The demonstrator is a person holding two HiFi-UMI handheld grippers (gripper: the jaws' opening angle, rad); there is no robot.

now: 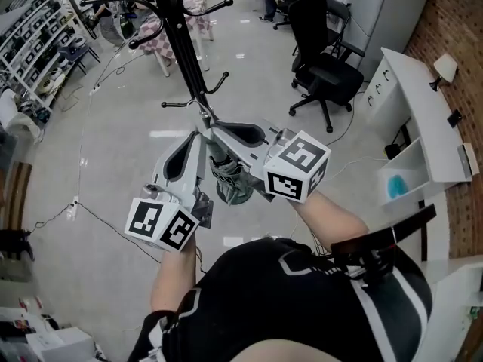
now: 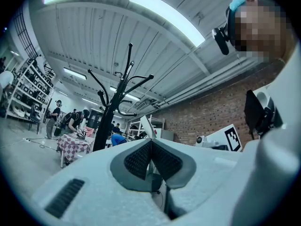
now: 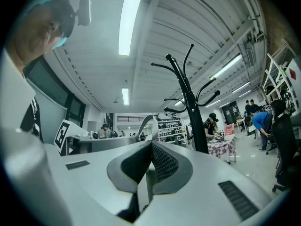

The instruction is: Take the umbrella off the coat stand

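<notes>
Umbrella [image 1: 226, 170] hangs as a crumpled grey bundle right under the tips of my two claws, in front of my waist, and it touches no hook that I can see. The coat stand [image 1: 185, 44] rises beyond it with its upper hooks [image 1: 113, 2] bare. In both gripper views it stands apart from me, across the floor [image 1: 113, 149]. So I judge the lift-off itself done: the umbrella is off the stand, and the step in hand is carrying it clear.

My left gripper [image 1: 201, 132] has its ribbed pads pressed together, and so has my right gripper [image 1: 215, 127]. The two tips sit just beside each other at the top of the bundle. Each seems to pinch a thin part of the umbrella, shaft or strap, I cannot tell which, with a sliver poking out past the pads.

Both claws point forward and up toward the ceiling, converging like a wedge. My left forearm [image 1: 172, 274] comes up from low on the left. My right forearm [image 1: 332, 216] reaches in from the right, elbow bent, close to my body.

The next move, as I judge it, calls for firm pinches on both sides and a pull back toward me, away from the lower hooks [image 1: 219, 83] just past my tips in the head view, so that the loose cloth does not snag.
</notes>
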